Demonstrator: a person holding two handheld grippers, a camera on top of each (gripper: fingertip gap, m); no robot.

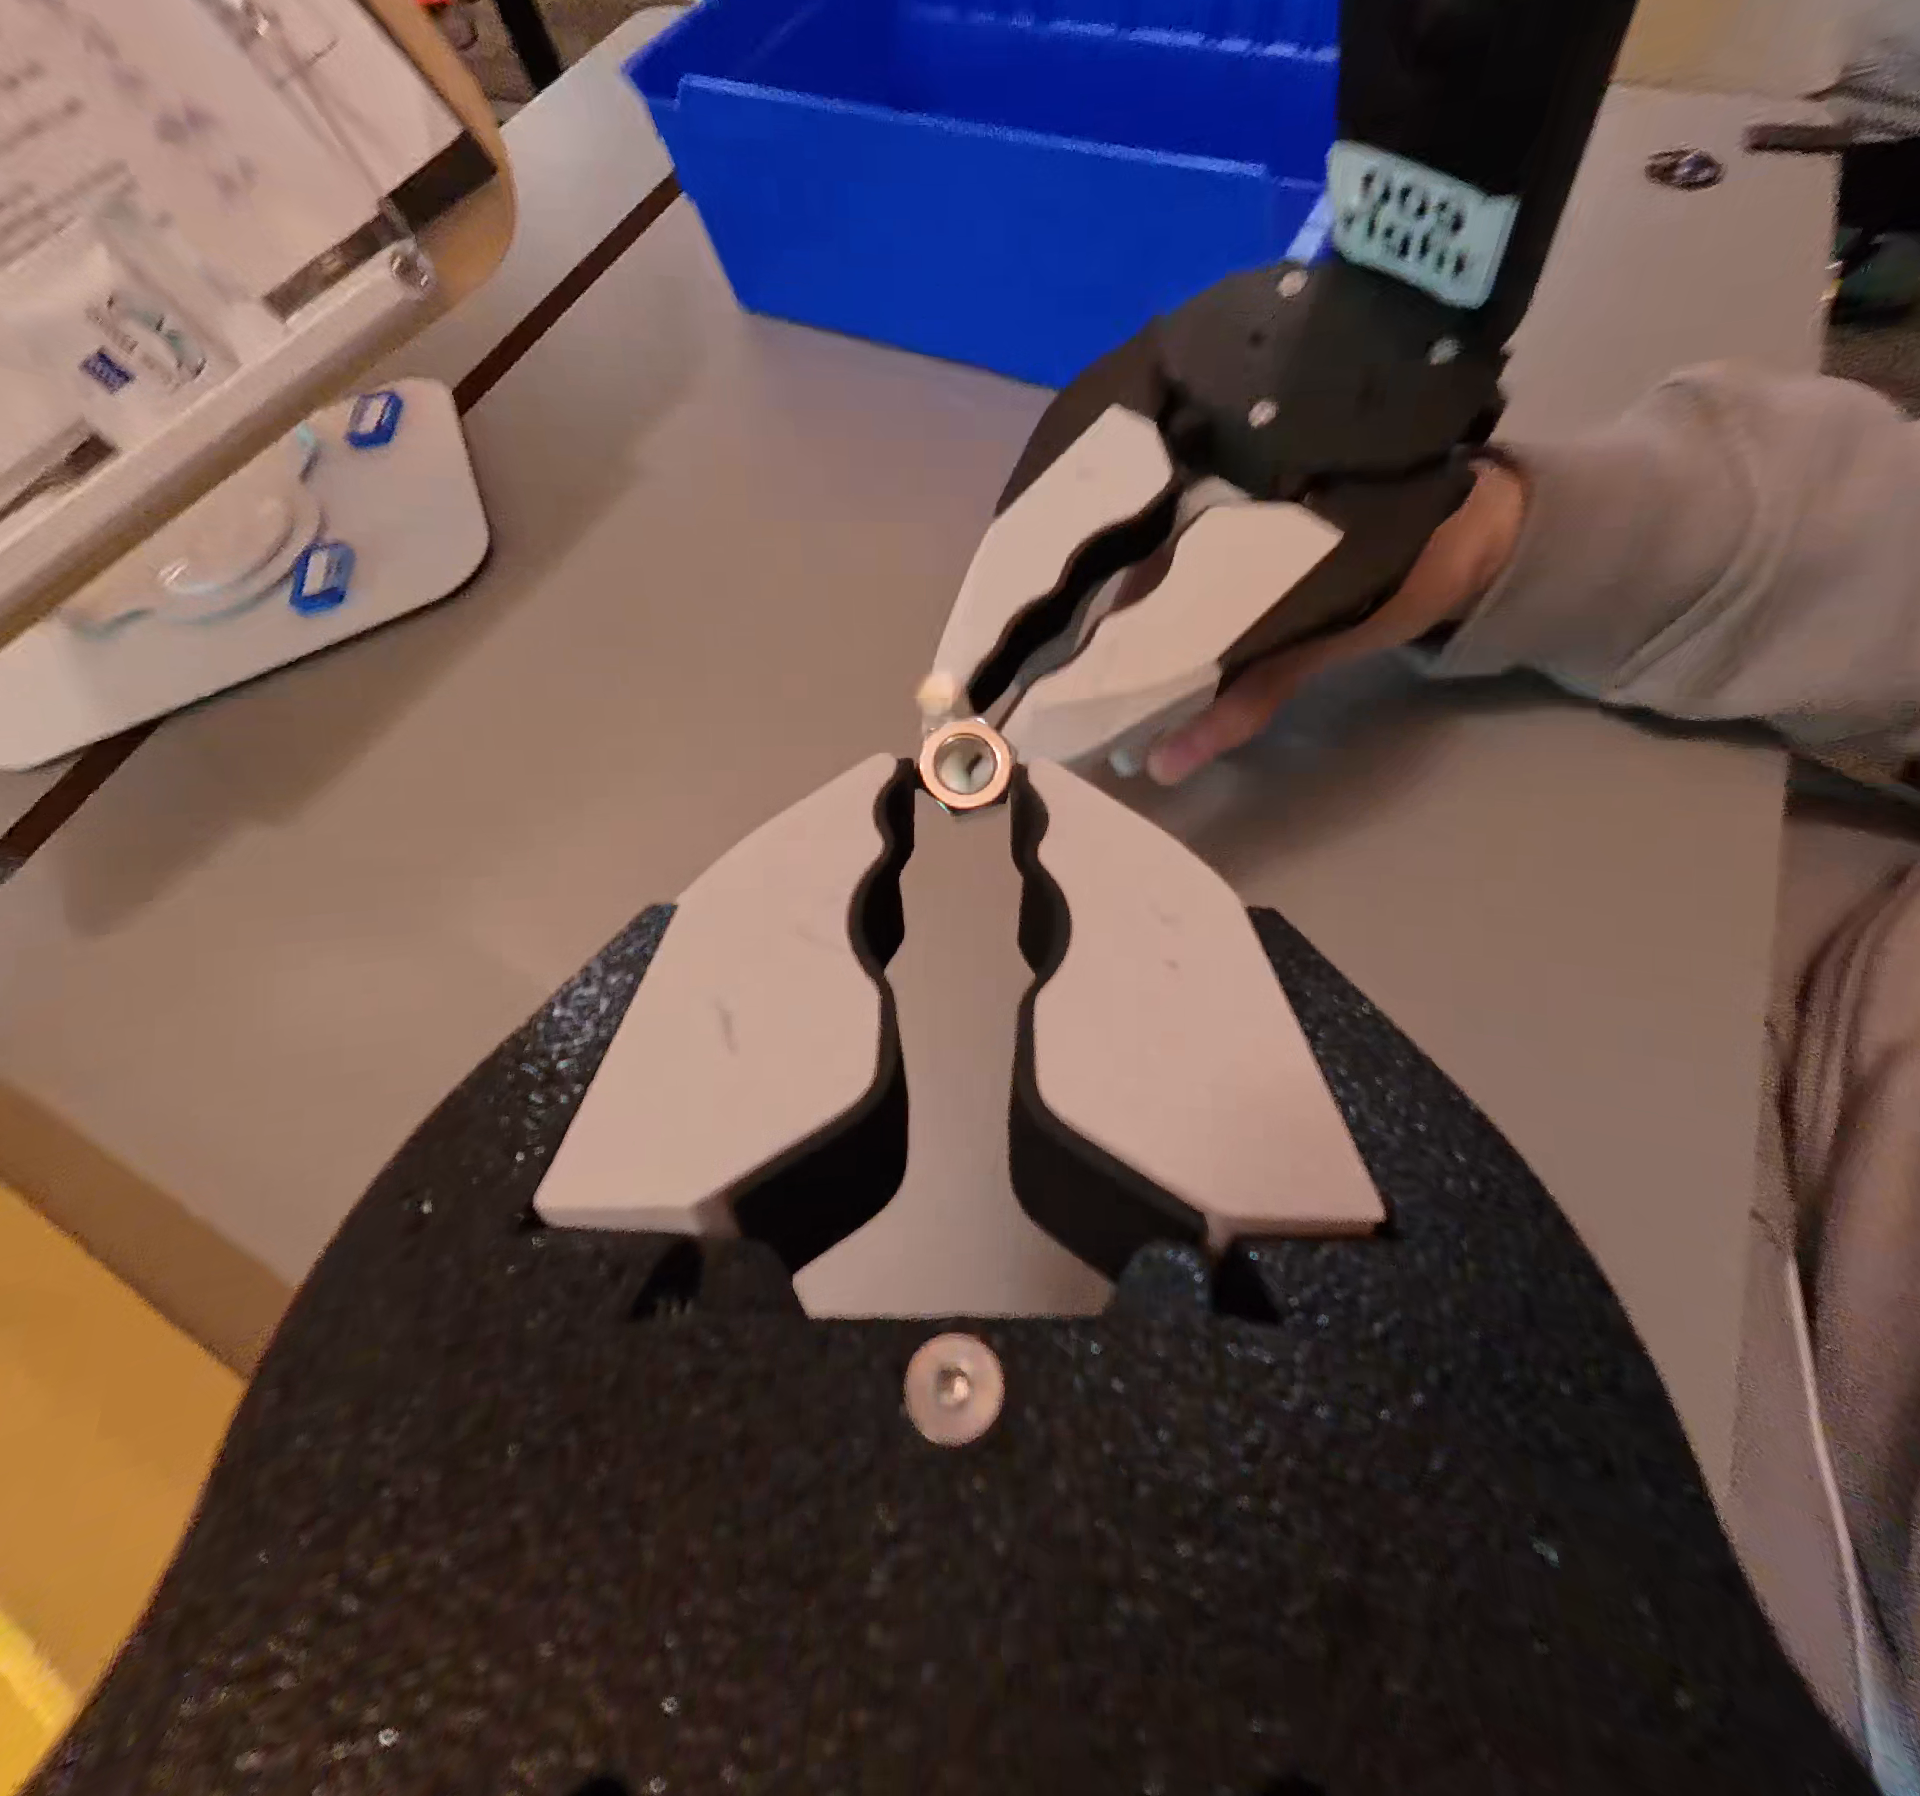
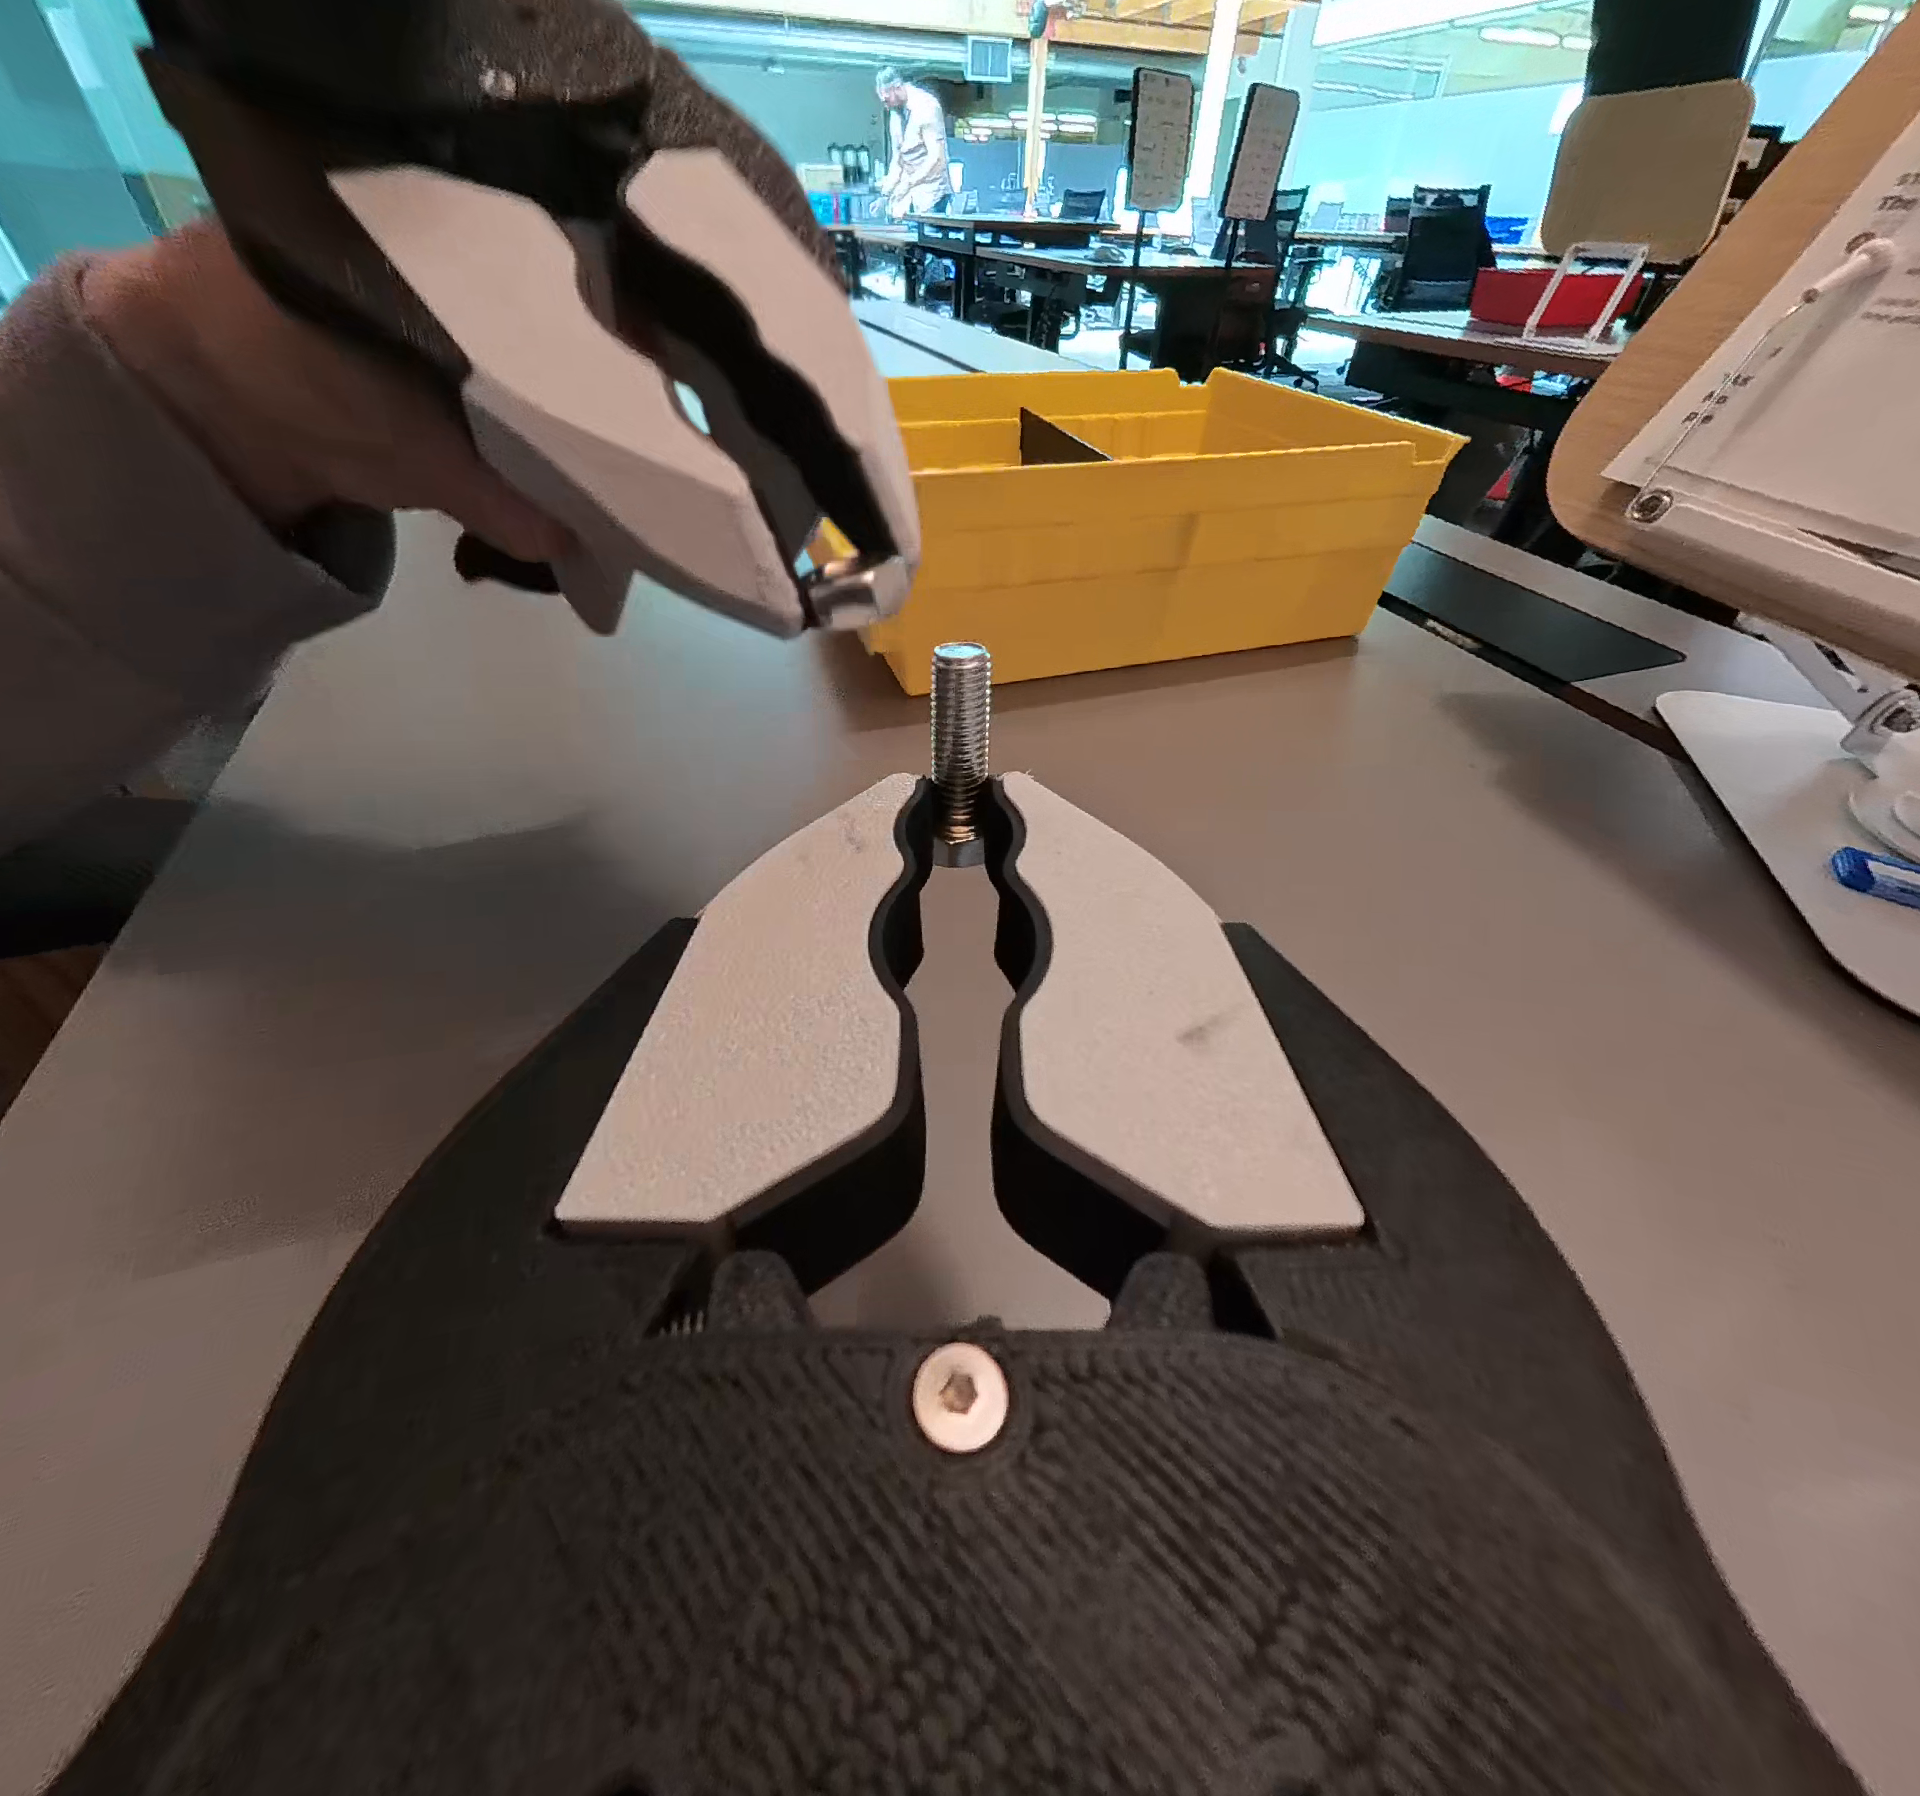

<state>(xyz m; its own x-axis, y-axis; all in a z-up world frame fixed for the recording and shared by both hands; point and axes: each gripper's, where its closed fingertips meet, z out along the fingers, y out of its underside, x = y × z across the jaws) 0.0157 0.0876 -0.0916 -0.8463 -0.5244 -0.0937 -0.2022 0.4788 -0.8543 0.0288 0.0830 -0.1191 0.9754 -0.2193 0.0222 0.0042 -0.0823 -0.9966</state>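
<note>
In the left wrist view my left gripper is shut on a shiny hex nut, pinched at the very fingertips with its hole facing the camera. In the right wrist view my right gripper is shut on a silver bolt, gripped near its head with the threaded shank sticking out past the fingertips. The left gripper comes in from the upper left with the nut just above and left of the bolt's end. In the left wrist view the right gripper points at the nut, its bolt tip just behind it.
A blue bin stands behind on the grey table. A yellow bin with a divider stands beyond the bolt. A tilted board with papers on a white base is off to one side. A hand holds the right gripper. My two grippers' fingertips are within a few centimetres of each other.
</note>
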